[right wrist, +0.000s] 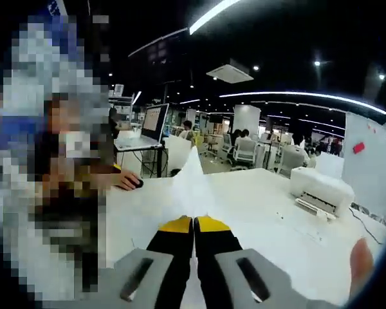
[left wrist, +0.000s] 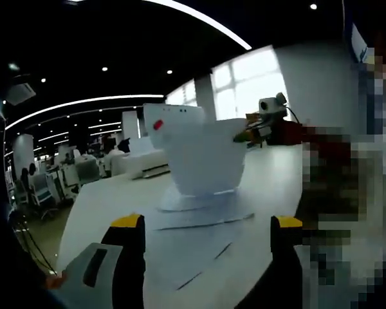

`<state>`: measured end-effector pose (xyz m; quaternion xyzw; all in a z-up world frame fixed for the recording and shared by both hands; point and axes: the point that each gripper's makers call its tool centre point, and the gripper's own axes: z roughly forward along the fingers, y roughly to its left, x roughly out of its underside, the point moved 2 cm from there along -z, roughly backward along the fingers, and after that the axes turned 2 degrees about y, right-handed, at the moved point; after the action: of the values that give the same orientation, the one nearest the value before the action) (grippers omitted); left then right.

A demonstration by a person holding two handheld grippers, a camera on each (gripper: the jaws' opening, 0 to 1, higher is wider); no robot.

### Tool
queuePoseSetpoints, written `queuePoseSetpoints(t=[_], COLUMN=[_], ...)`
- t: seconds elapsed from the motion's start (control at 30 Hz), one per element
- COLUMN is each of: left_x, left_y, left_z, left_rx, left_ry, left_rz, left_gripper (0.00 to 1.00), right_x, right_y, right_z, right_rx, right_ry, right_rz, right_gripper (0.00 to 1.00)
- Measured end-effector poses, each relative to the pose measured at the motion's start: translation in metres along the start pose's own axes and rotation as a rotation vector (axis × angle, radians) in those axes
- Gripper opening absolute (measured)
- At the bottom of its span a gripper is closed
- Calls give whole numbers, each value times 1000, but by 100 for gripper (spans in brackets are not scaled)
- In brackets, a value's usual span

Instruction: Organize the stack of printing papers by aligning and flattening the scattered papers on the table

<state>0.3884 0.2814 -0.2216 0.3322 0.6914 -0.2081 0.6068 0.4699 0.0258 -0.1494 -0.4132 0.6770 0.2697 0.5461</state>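
**Right tongs lift a sheet off the table**

The right tongs (right wrist: pixel 193 222) pinch a paper sheet (right wrist: pixel 192 183), raised ahead of the left tongs (left wrist: pixel 206 222), which stand wide apart. More papers (left wrist: pixel 199 212) lie on the table (left wrist: pixel 270 174) just beyond their tips.

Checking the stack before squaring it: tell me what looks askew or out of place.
One sheet stands lifted and curved above the table, pinched by the right gripper. The papers beneath it lie fanned out, edges misaligned. The left gripper hangs open over them.
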Motion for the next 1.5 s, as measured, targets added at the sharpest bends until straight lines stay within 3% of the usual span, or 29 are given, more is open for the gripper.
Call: queuePoseSetpoints(t=[0.27,0.4,0.47,0.6,0.7,0.8,0.93,1.2,1.33,1.5], left_x=[-8,-17,-21,-23,-22,-20,-17,-25,-36,-35], left_y=[9,16,19,18,18,17,16,-3,-16,-17], left_z=[8,12,15,22,28,34,37,40,42,46], left_rx=[2,7,28,104,115,118,124,201,280,269], left_ry=[-29,-72,-106,-146,-159,-142,-121,-145,-171,-151], left_rz=[-13,-26,-72,-195,-227,-231,-229,-265,-329,-307], left_gripper=[83,83,83,84,85,87,89,90,86,85], right_x=[-45,-60,-65,-68,-65,-55,-55,-49,-45,-47], right_y=[34,58,69,86,89,91,94,98,97,88], right_z=[-13,-16,-17,-18,-14,-8,-7,1,9,19], right_rx=[-96,-202,-251,-322,-351,-384,-412,-450,-471,-482], right_ry=[-73,-134,-164,-201,-214,-172,-165,-133,-120,-116], right_rz=[-26,23,42,60,90,119,137,185,241,298], right_gripper=[0,0,0,0,0,0,0,0,0,0])
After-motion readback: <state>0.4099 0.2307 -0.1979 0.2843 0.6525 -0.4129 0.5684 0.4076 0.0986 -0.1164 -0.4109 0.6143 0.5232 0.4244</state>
